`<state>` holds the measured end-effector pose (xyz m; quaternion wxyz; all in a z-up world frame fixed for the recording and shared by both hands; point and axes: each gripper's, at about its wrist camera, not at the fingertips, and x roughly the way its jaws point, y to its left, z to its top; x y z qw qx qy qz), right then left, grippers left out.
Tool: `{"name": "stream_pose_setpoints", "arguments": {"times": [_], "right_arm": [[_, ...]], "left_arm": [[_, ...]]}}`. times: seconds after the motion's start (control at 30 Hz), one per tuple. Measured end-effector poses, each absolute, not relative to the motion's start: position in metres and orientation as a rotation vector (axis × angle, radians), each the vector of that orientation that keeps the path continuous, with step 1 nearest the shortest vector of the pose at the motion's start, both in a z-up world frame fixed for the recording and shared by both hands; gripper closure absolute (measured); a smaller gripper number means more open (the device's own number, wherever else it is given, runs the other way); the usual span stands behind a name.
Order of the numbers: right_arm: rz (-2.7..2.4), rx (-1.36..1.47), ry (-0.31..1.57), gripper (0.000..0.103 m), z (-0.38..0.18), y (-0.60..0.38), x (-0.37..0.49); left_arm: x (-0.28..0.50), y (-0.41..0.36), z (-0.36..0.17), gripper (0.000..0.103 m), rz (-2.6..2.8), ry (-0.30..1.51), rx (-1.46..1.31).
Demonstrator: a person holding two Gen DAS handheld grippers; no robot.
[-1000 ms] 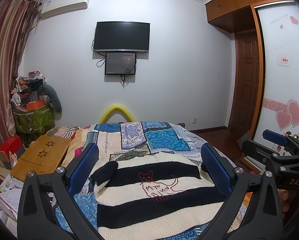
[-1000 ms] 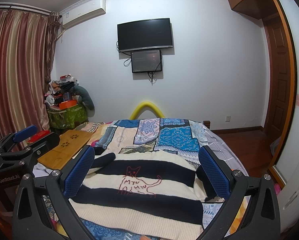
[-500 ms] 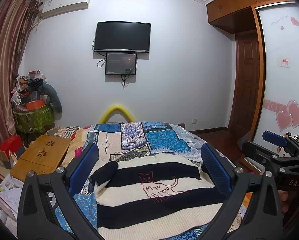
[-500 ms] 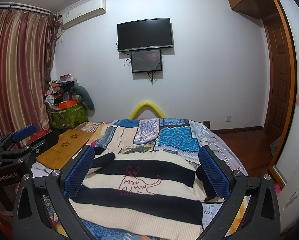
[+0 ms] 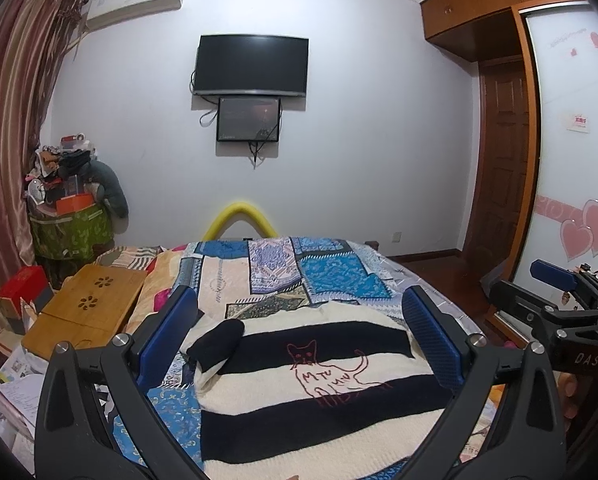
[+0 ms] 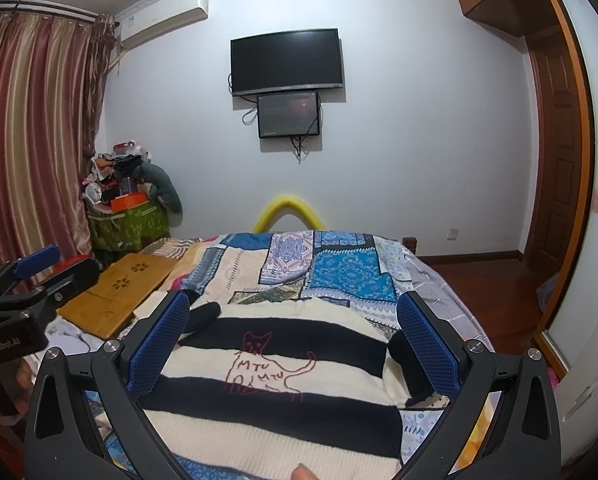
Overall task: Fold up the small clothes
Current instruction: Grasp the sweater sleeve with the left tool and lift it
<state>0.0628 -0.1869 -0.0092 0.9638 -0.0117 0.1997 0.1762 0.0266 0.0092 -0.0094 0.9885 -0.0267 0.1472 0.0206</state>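
A: Where is the sweater (image 5: 319, 384) now?

B: It lies flat on the bed (image 5: 235, 280), on the patchwork cover, with the cat drawing facing up. Its dark sleeves (image 5: 217, 338) are turned in at both sides. We judge that no fold of the body is made yet.

A: And our grippers?

B: We hold the left gripper (image 5: 299, 340) above the near part of the sweater, its fingers (image 5: 169, 336) spread wide and holding nothing. The right gripper (image 6: 295, 344) is the same: fingers wide apart, empty, not touching the cloth. In each view the other gripper shows at the edge, well to the side.

A: So which step is this?

B: We think it is the start, before the first grasp. Next we should lower both grippers to the near hem, one at each corner, close on the knit, and bring the hem toward the collar.

A: Any care needed?

B: The knit is thick and soft, so we should pinch both layers together.
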Motion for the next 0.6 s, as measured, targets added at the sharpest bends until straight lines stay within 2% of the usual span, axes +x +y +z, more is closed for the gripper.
{"name": "stream_pose_setpoints", "arguments": {"times": [0.2,0.6], "right_arm": [[0.367,-0.027,0.466,0.0,-0.02,-0.186,0.091],[0.392,0.011,0.604,0.0,-0.045,-0.187,0.152]], "left_arm": [[0.057,0.033,-0.021,0.0,0.081,0.351,-0.042],[0.146,0.109,-0.074,0.0,0.168,0.6,-0.105]]}}
